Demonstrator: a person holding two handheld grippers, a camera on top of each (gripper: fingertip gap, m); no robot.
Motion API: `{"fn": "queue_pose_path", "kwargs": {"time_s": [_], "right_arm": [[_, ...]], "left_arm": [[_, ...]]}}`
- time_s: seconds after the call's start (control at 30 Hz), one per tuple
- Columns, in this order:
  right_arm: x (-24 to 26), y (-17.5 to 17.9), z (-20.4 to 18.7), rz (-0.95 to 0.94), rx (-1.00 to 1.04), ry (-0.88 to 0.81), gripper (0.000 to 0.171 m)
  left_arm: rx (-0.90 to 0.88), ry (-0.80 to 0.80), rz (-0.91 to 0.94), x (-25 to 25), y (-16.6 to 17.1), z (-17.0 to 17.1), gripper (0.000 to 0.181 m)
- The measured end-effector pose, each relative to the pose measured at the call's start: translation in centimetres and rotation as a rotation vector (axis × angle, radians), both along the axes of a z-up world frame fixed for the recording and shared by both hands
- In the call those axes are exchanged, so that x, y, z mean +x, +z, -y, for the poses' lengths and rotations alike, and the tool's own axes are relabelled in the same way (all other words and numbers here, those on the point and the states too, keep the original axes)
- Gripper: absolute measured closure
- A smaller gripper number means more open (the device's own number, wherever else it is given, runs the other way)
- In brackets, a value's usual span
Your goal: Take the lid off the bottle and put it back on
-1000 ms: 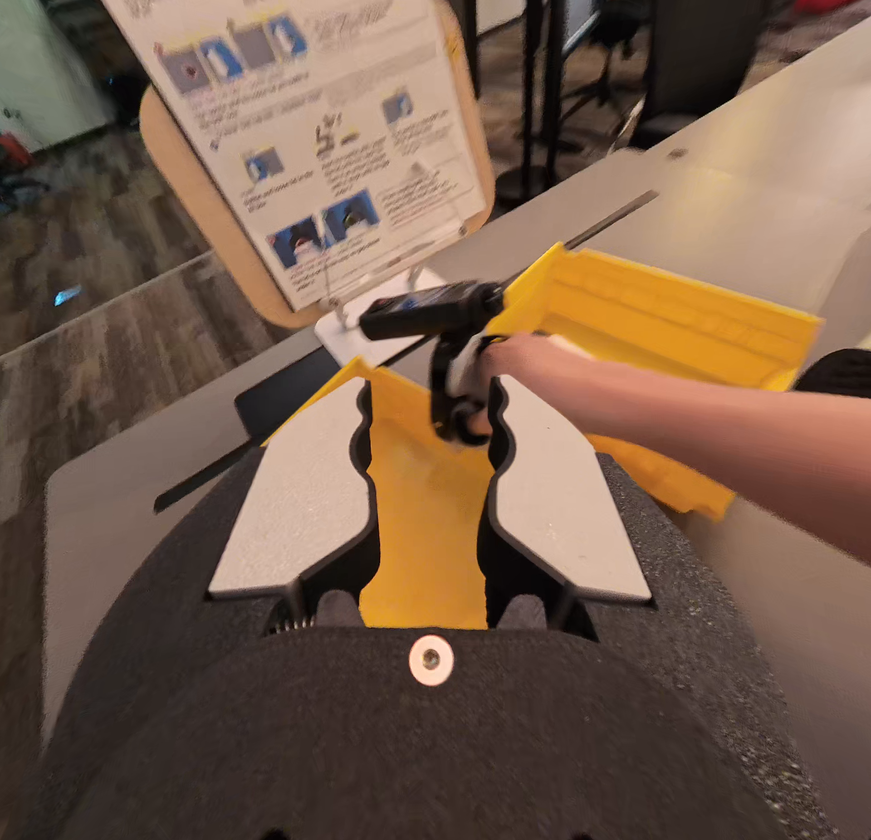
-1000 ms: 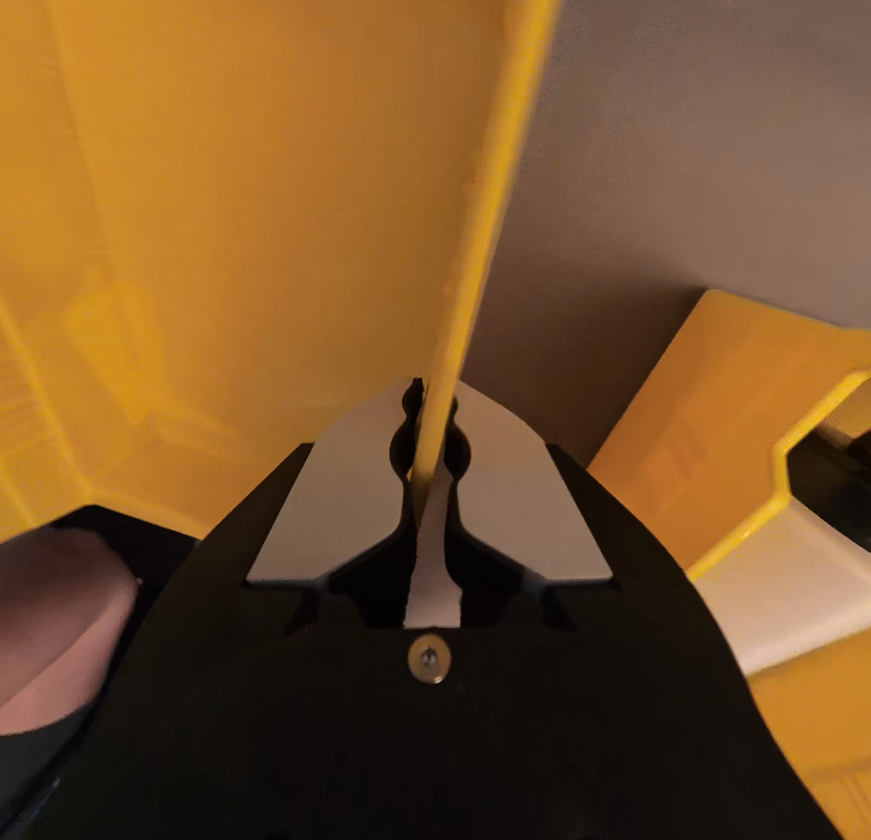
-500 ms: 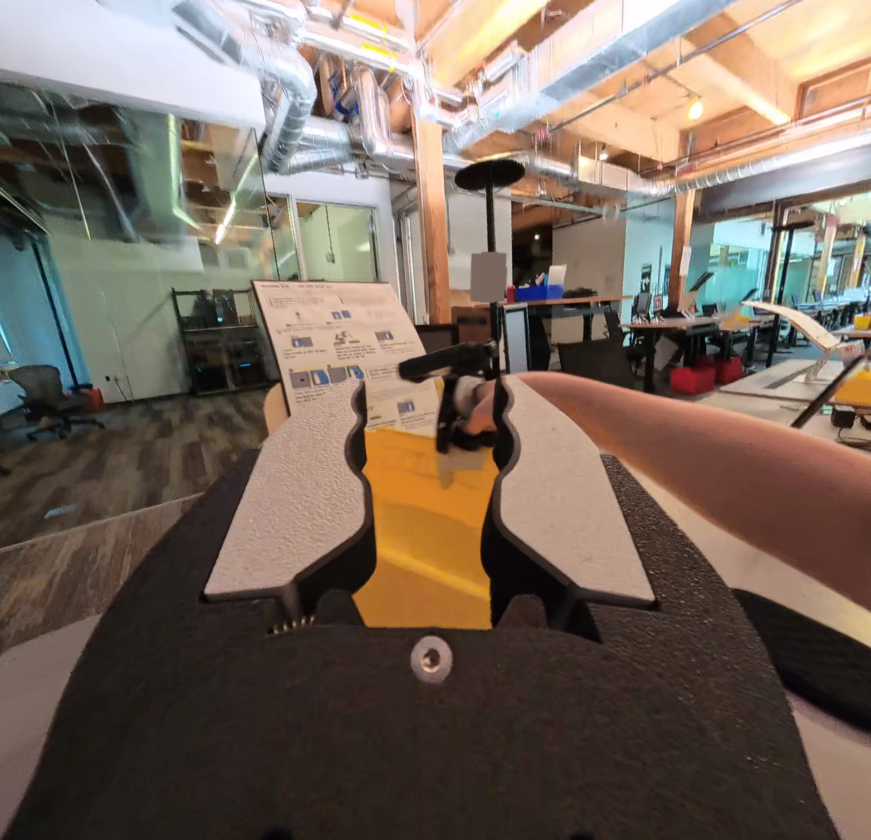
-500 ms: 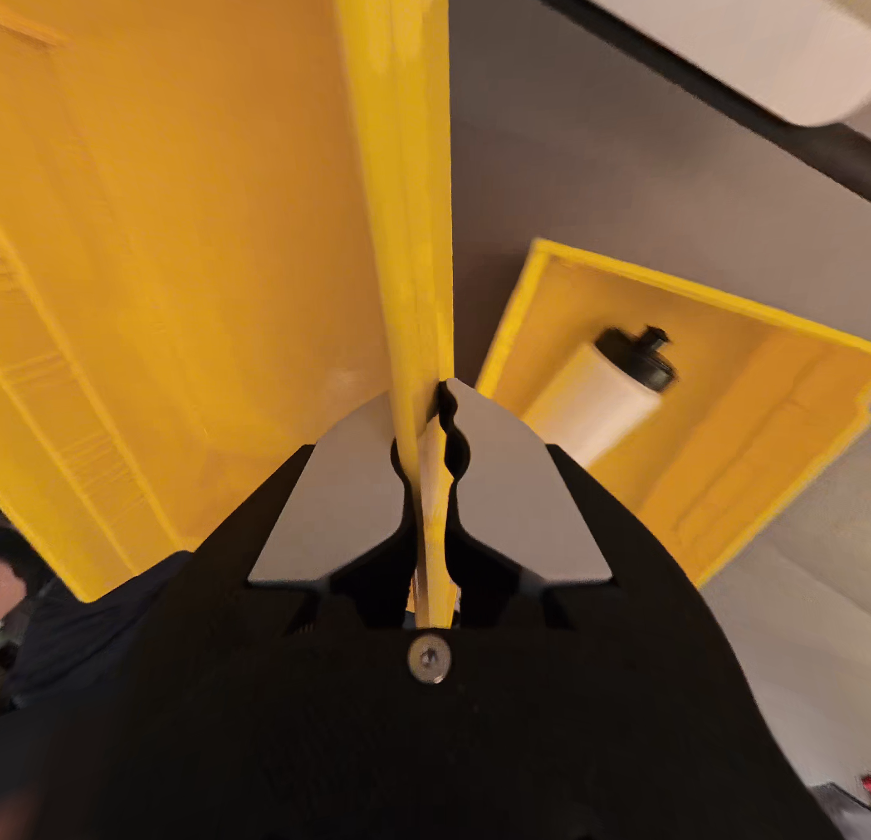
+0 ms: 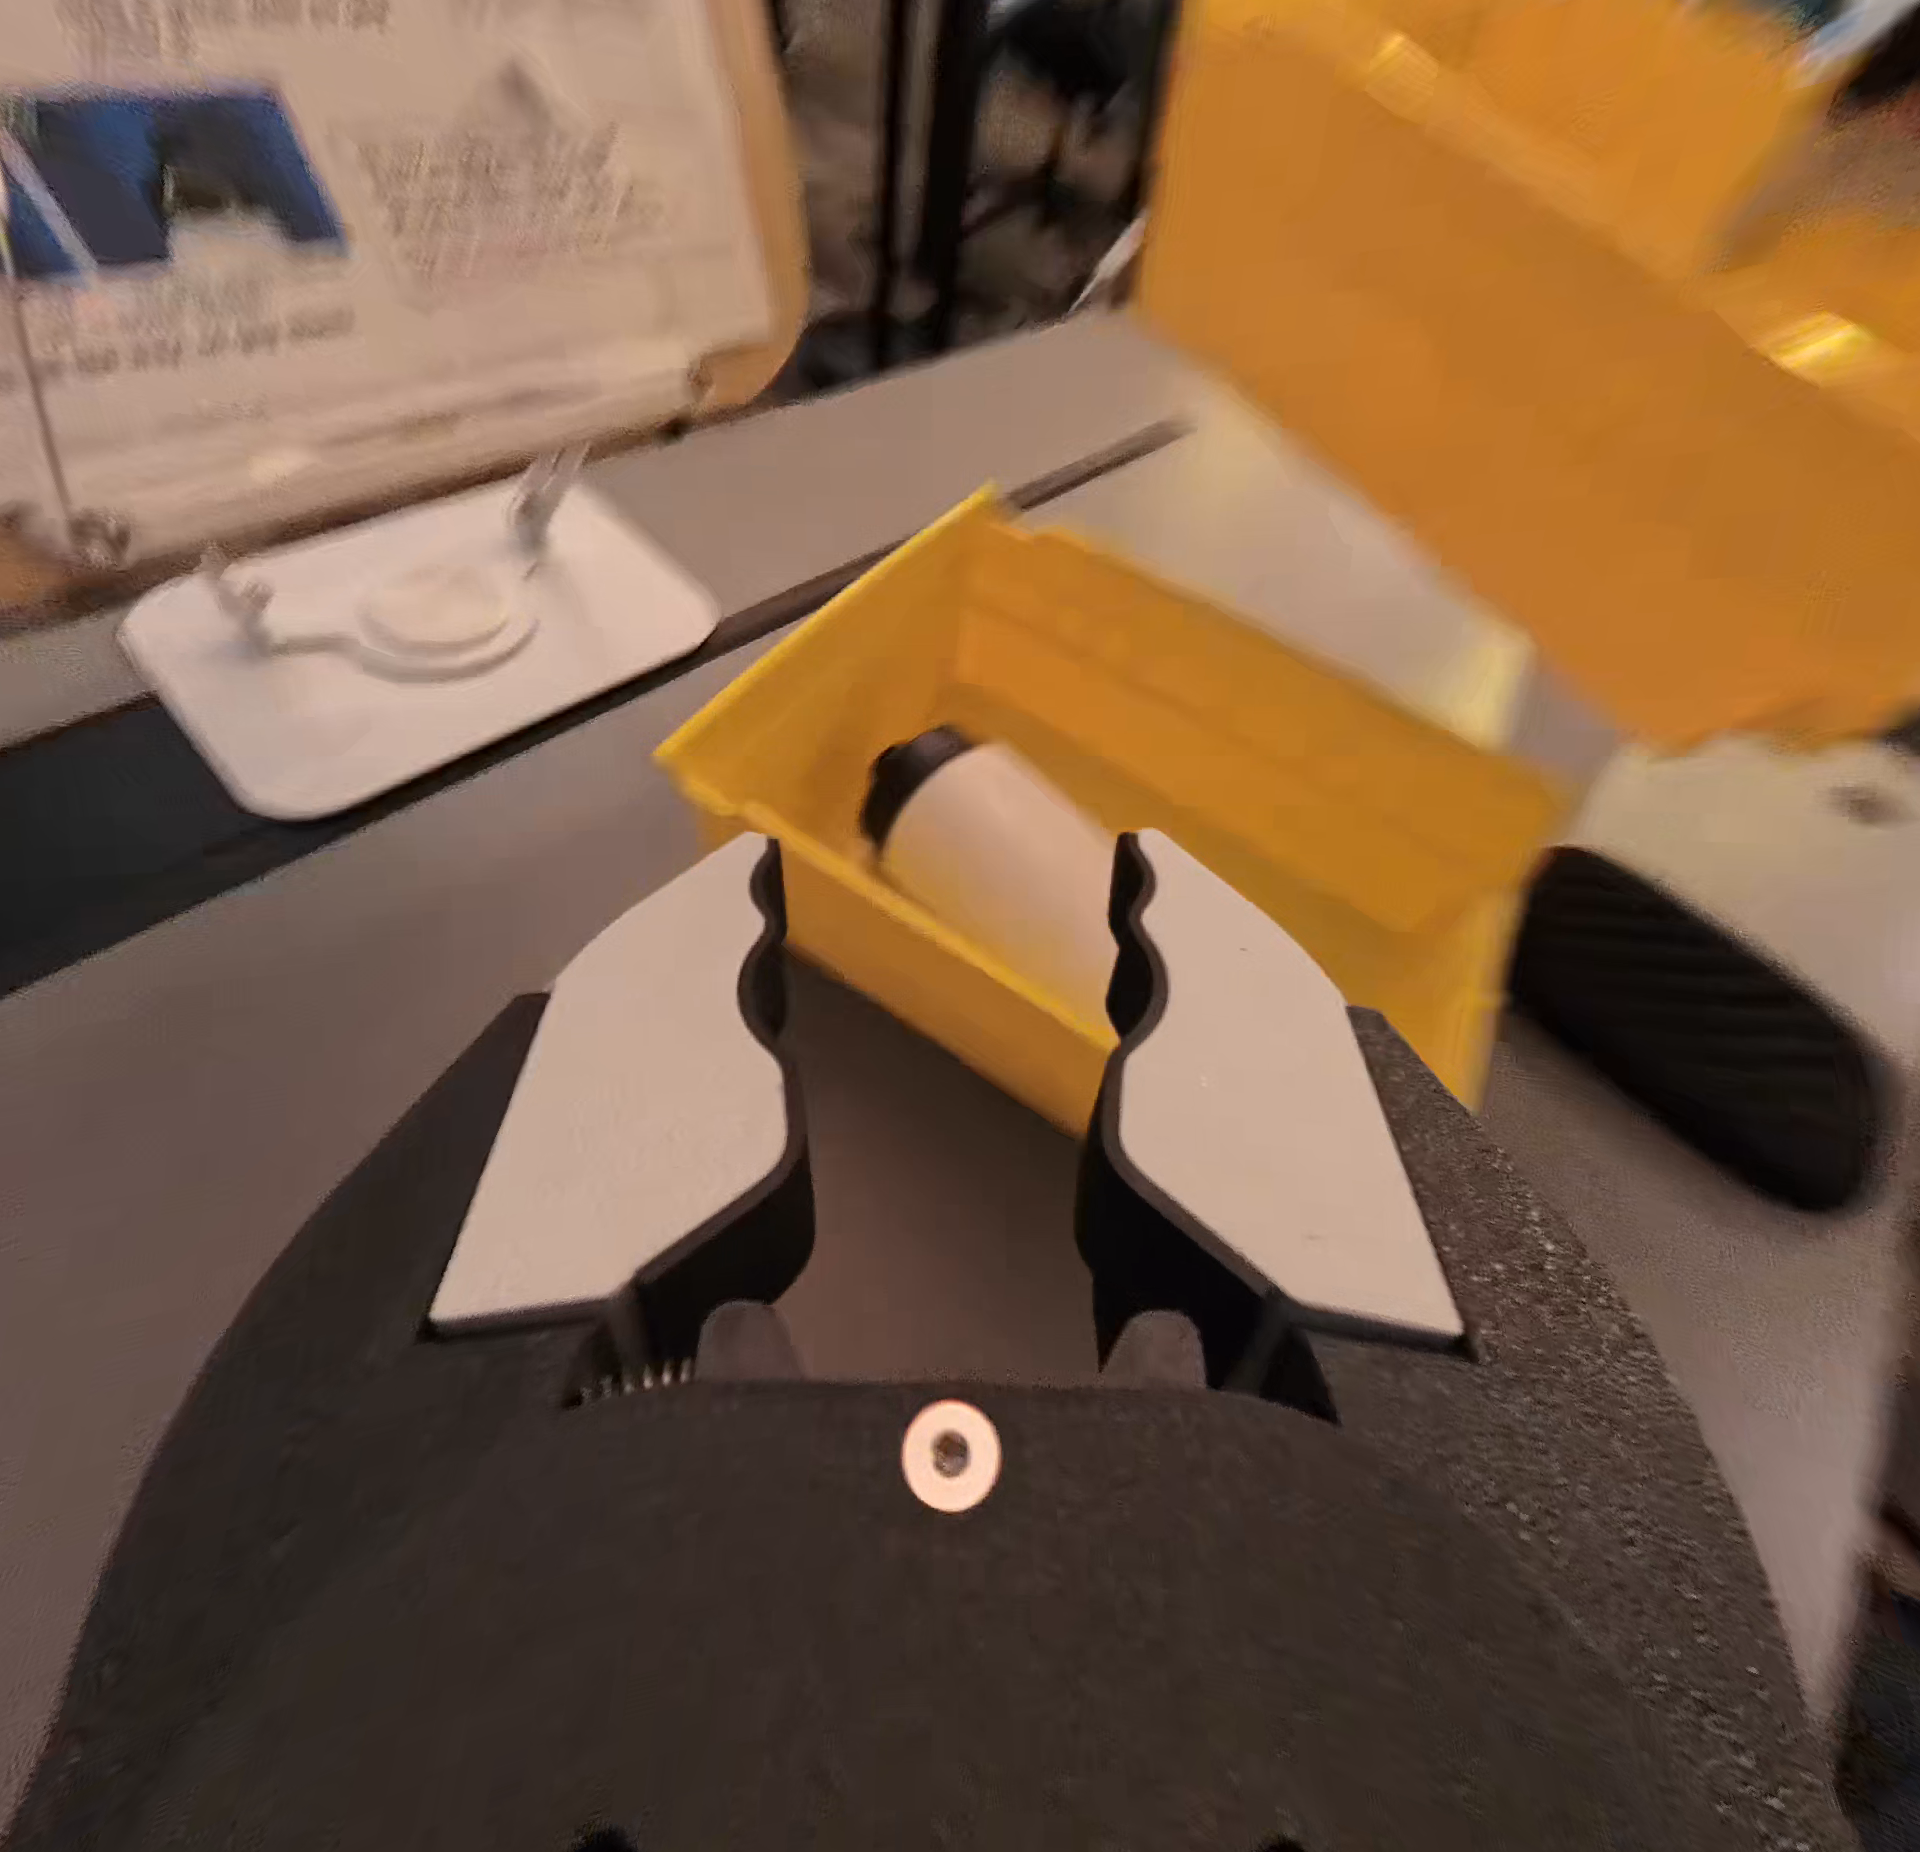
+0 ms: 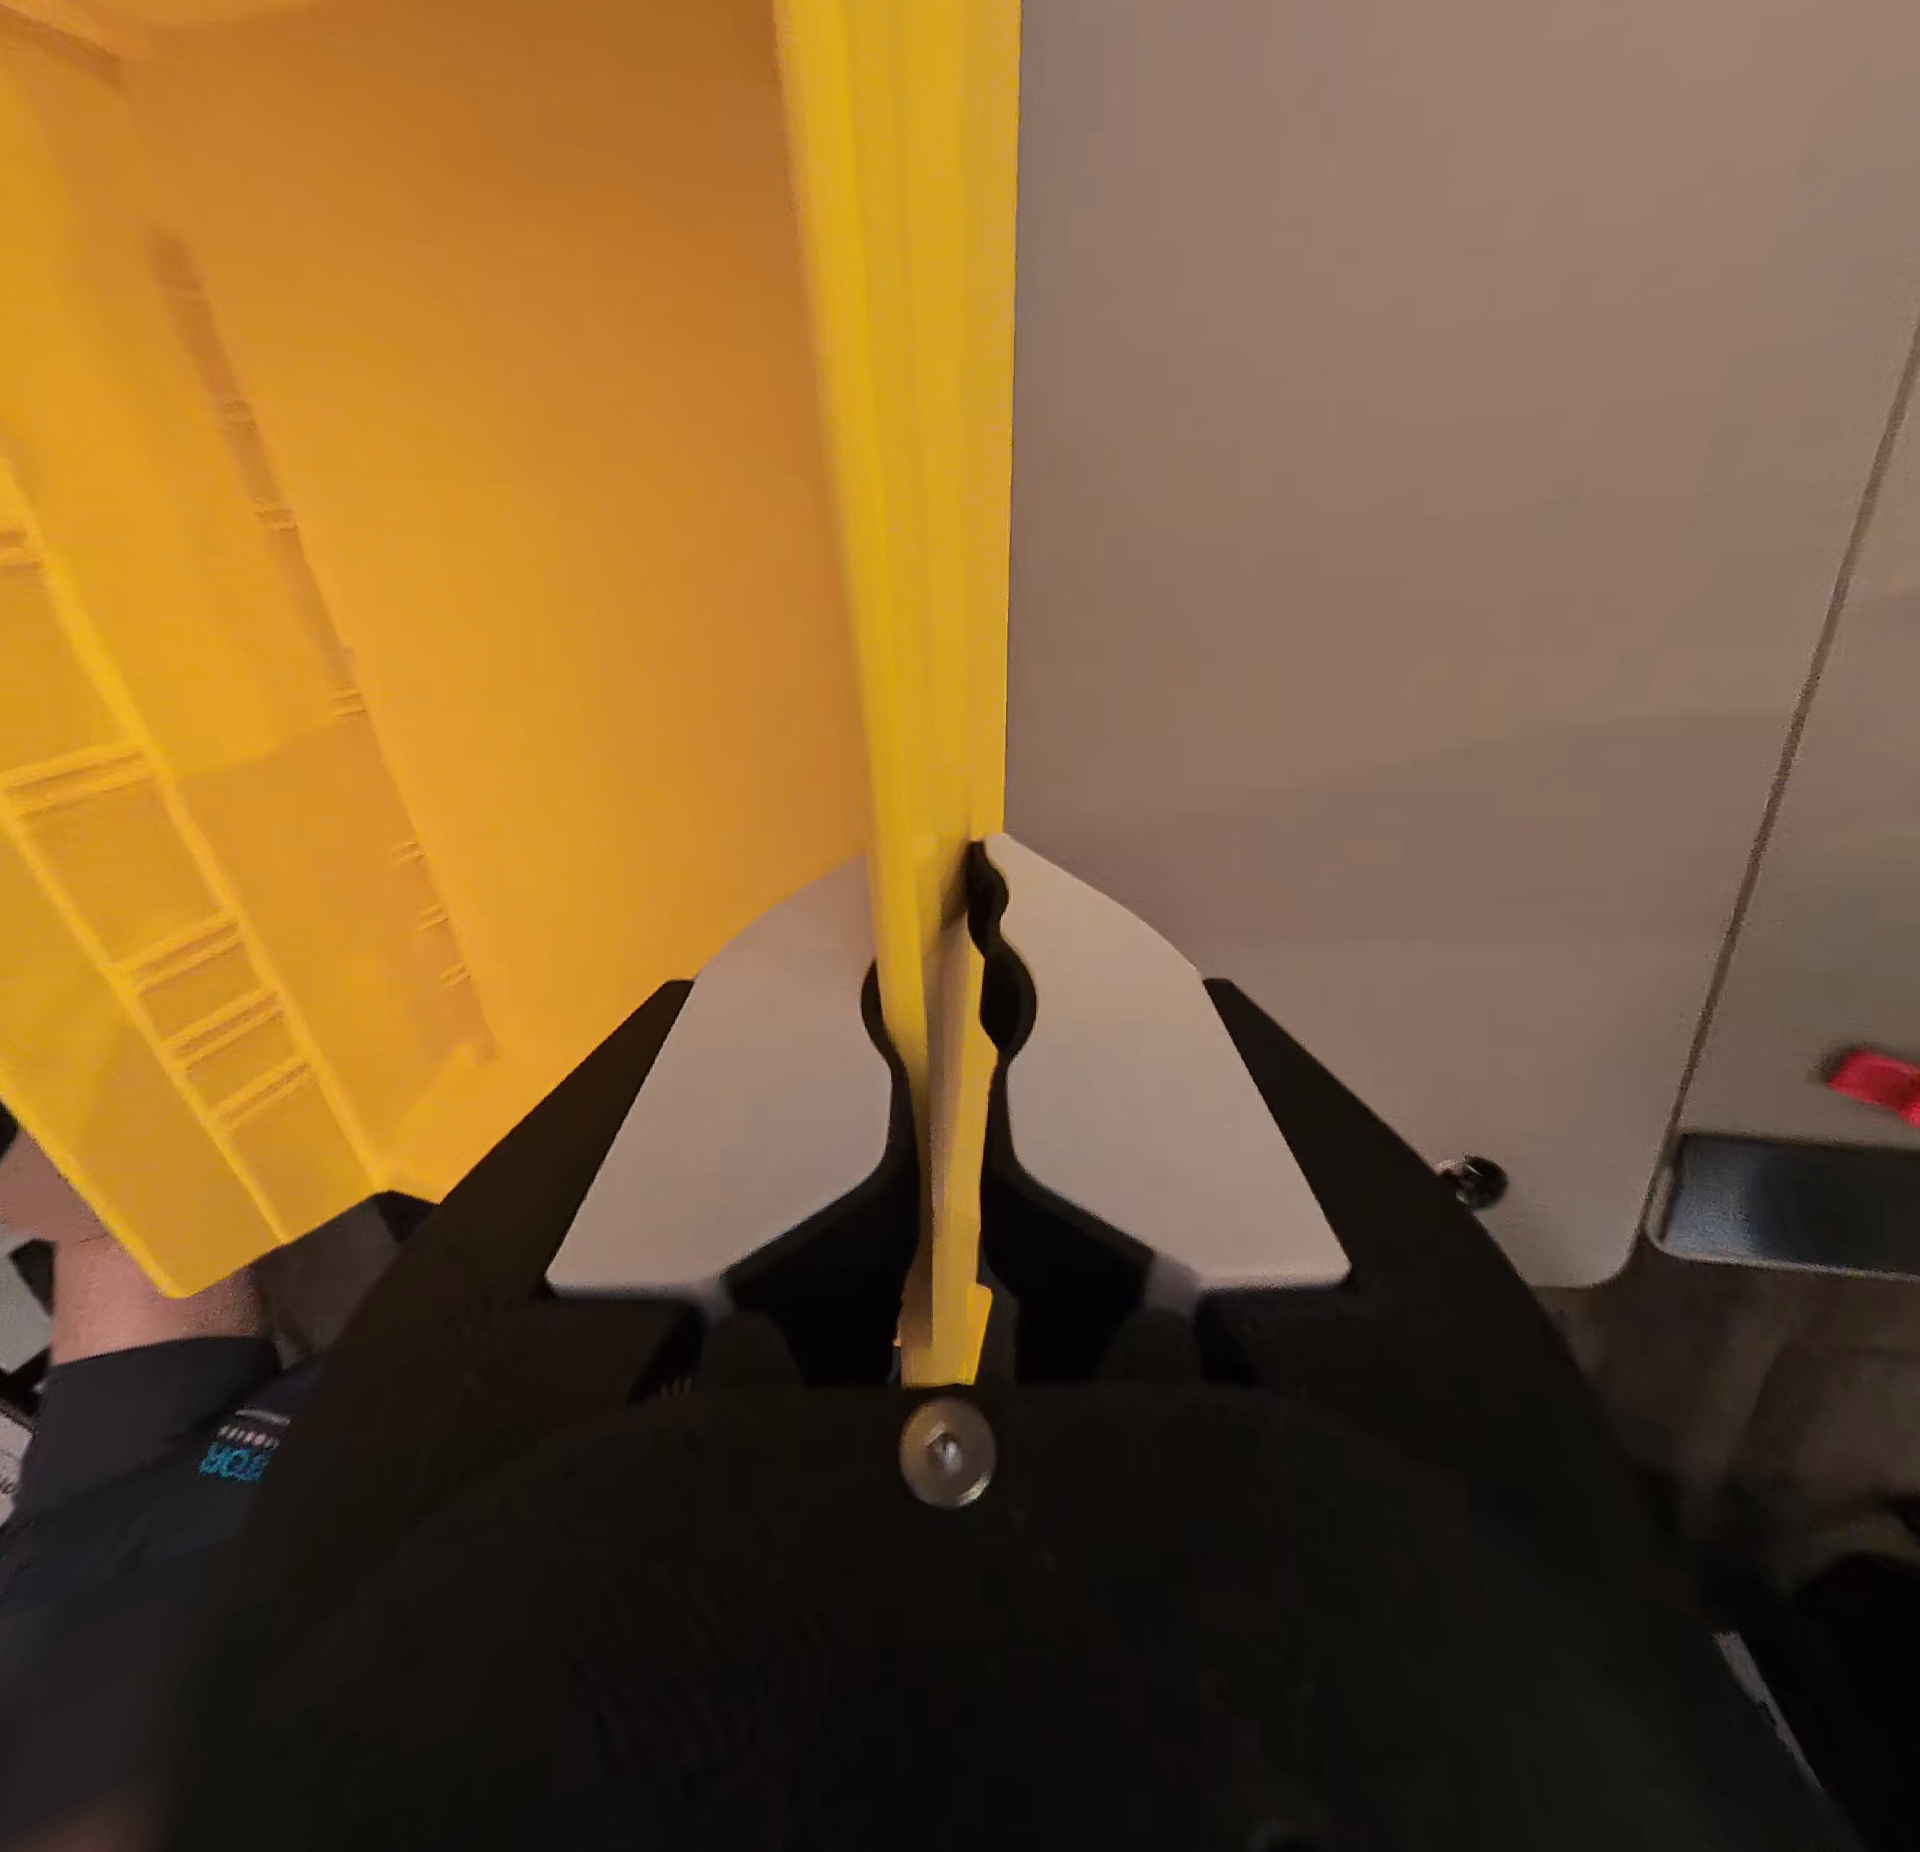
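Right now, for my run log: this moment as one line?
left tool: open, empty | right tool: shut on raised yellow bin | bottle: lying in other bin, lid on

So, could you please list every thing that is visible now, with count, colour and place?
Bottle: one, white with black lid on, lying in the nearer bin.
Bins: two, yellow; nearer bin on the table, second bin lifted, its wall gripped.
Table: one, grey.
Instruction board: one, white, on a white stand, far left.
Dark pad: one, black, right of the nearer bin.
Red object: one, right edge, unclear.
Left claw: open, empty.
Right claw: shut on the second bin.
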State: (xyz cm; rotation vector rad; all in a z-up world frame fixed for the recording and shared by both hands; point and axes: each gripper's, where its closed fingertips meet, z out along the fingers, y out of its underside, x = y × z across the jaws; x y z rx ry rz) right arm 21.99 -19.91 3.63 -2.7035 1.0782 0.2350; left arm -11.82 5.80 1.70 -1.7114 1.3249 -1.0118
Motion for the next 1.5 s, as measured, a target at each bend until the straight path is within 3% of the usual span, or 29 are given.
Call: {"fn": "queue_pose_path", "kwargs": {"time_s": [0.1, 0.2, 0.27, 0.5, 0.6, 0.7, 0.87, 1.07, 1.23, 1.5], "right_arm": [[3.0, -3.2, 3.7, -0.034, -0.027, -0.024, 0.164], [5.6, -6.3, 5.7, -0.058, -0.03, -0.043, 0.164], [6.9, -8.2, 6.3, -0.065, -0.034, -0.035, 0.164], [8.0, -12.9, 5.5, -0.087, -0.064, 0.058, 0.163], [7.5, -13.9, 4.6, -0.104, -0.06, 0.086, 0.163], [6.8, -14.7, 3.8, -0.133, -0.054, 0.105, 0.163], [5.2, -15.4, 2.5, -0.152, -0.04, 0.136, 0.162], [2.5, -16.1, -0.3, -0.196, -0.006, 0.16, 0.162], [0.5, -16.7, -3.3, -0.195, -0.004, 0.188, 0.162], [0.0, -17.3, -5.9, -0.099, 0.0, 0.141, 0.163]], "left_arm": [[-0.088, 0.054, -0.171, 1.8, -5.5, -2.1, 0.117], [-0.326, 0.002, -0.305, 3.5, -8.2, -1.9, 0.11], [-0.382, -0.005, -0.442, 4.2, -9.7, -2.1, 0.11], [-0.479, 0.005, -0.814, 4.8, -12.8, -1.2, 0.111], [-0.566, -0.012, -0.92, 4.3, -13.3, -0.3, 0.12], [-0.644, -0.037, -0.951, 4.4, -13.1, 0.5, 0.141], [-0.542, -0.017, -0.927, 4.3, -12.0, -1.3, 0.166], [-0.513, 0.075, -0.935, 0.6, -11.9, -5.6, 0.169], [-0.42, 0.199, -0.981, -4.3, -11.8, -11.3, 0.172], [-0.273, 0.347, -1.011, -10.6, -11.5, -18.7, 0.171]]}}
